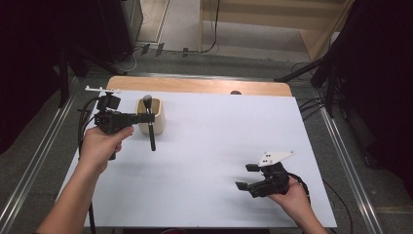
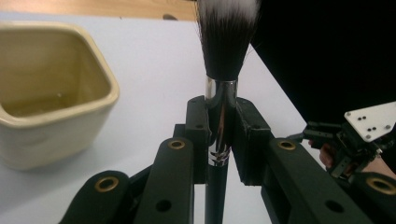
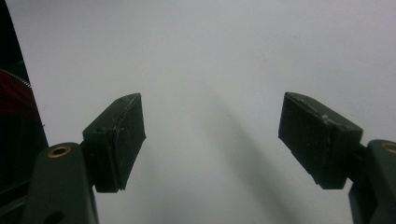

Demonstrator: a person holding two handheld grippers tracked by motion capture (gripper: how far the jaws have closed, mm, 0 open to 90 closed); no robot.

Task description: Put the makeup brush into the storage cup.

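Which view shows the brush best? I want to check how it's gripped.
The left gripper view: the brush fills the centre, upright, its ferrule clamped by the left gripper. The high view shows the brush small, in front of the cup. The right gripper view looks at bare table.

No readable text, labels, brand marks, nos. or signs anywhere
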